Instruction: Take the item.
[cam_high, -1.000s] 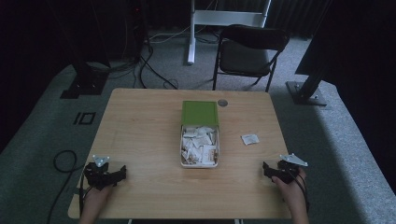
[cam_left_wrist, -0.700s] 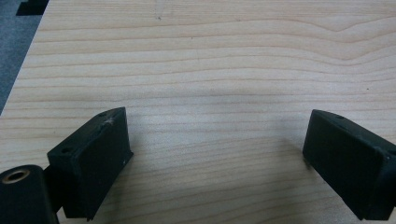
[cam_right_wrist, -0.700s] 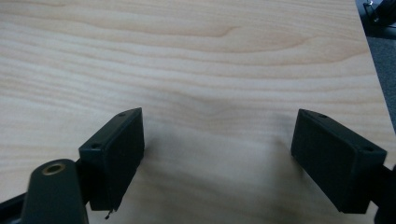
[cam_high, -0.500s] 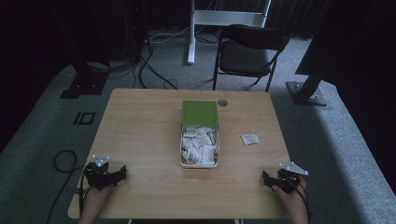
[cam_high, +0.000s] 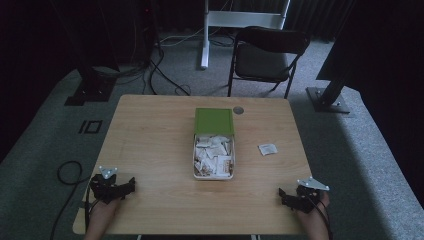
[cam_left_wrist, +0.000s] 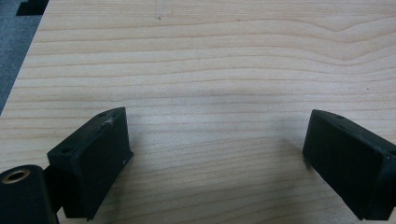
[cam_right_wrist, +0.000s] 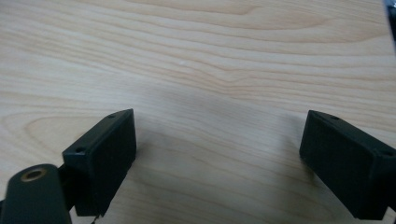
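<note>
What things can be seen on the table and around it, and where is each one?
table: 1, light wood, centre of the high view
box: 1, white with a green lid part at its far end, middle of the table
packets: many, white, inside the box
loose packet: 1, white, on the table to the right of the box
round disc: 1, grey, near the table's far edge
folding chair: 1, black, on the floor beyond the table
cables: several, black, on the grey floor beyond the table
left gripper: 1, black, near the front left corner, jaws apart, nothing between them
right gripper: 1, black, near the front right corner, jaws just opened further, nothing between them
</note>
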